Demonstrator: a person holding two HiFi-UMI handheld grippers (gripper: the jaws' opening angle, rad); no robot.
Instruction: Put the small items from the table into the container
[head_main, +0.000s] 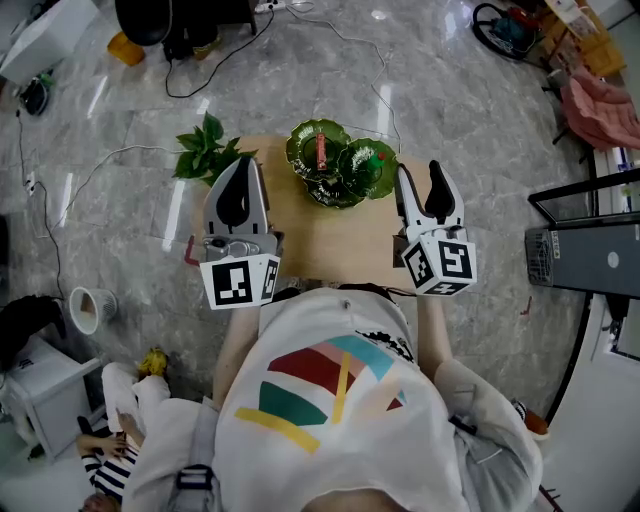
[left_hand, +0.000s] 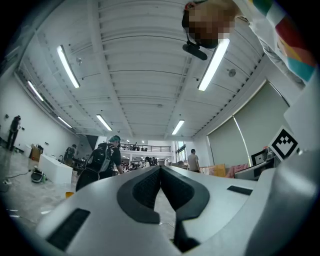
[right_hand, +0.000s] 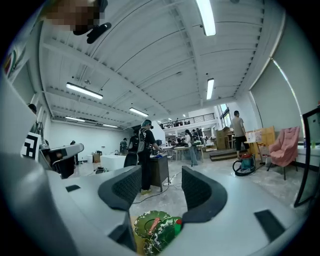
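Closest beneath the head camera: white T-shirt with coloured bands (head_main: 335, 400), then two marker cubes. Left gripper (head_main: 241, 165) over the light wooden table (head_main: 330, 245), clenched, tips pressed together on nothing. Right gripper (head_main: 419, 172) at the table's right edge, released, jaws well apart, empty. Beyond both, at the far edge, glossy dark green three-lobed leaf dish (head_main: 296, 140), holding a thin red stick-like item (head_main: 320, 150) in one lobe and a small green piece with a red spot (head_main: 376, 157) in another. Leafy green sprig (head_main: 205, 150) at the far left corner, seen from the head view alone. Right gripper view: same dish low between the spread jaws, plus ceiling strip lights (right_hand: 206, 17) and standing people (right_hand: 142, 150). Left gripper view: ceiling and distant people above the closed tips.
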